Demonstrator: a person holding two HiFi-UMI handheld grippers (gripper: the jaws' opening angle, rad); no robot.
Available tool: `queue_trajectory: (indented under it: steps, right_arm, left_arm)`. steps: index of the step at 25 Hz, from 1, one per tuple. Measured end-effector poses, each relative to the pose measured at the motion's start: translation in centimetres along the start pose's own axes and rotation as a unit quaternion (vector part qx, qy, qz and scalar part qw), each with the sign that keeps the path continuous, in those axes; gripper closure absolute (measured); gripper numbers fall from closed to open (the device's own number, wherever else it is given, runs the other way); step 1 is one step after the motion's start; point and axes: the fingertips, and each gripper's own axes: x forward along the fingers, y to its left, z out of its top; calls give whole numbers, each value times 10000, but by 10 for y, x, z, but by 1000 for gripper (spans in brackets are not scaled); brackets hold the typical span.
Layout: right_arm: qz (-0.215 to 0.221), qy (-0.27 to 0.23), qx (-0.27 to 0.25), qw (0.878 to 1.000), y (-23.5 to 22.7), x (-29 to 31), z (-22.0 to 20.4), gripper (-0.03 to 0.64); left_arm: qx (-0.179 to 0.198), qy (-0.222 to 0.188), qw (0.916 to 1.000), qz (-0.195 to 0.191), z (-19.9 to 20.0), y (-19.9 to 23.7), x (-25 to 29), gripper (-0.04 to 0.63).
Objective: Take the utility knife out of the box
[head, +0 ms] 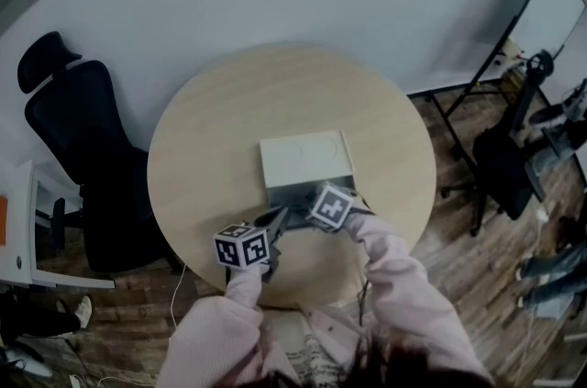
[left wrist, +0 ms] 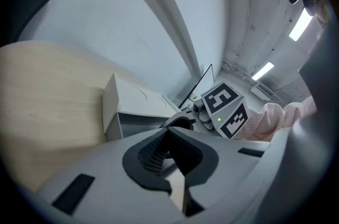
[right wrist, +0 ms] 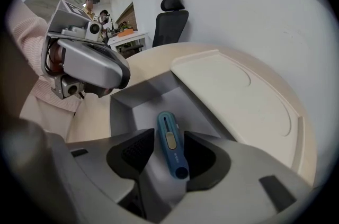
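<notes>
A white box [head: 303, 155] lies in the middle of the round wooden table [head: 206, 148], its grey drawer [head: 292, 194] pulled out toward me. In the right gripper view a blue utility knife [right wrist: 169, 141] lies on the drawer floor [right wrist: 139, 106]. My right gripper [right wrist: 168, 157] points steeply down into the drawer, jaws open, one pad on each side of the knife and neither pressing it. My left gripper [head: 278, 217] sits at the drawer's front left corner. Its tips [left wrist: 169, 135] appear closed together with nothing visible between them. The right gripper's marker cube [left wrist: 225, 109] shows beyond them.
A black office chair [head: 78, 129] stands left of the table against the white wall. A whiteboard on a stand [head: 541, 19] and more chairs are at the right. The box's flat top [right wrist: 238, 96] rises just right of the drawer. People stand far back [right wrist: 98, 8].
</notes>
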Motion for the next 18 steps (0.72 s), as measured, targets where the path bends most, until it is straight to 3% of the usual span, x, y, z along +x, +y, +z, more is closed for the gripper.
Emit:
queue_trajectory:
  steps: [18]
  right_arm:
    - [110,417,-415,9982,7,19,-12,430]
  left_arm:
    - [-97,-5,9999,64,-1,6,-4,592]
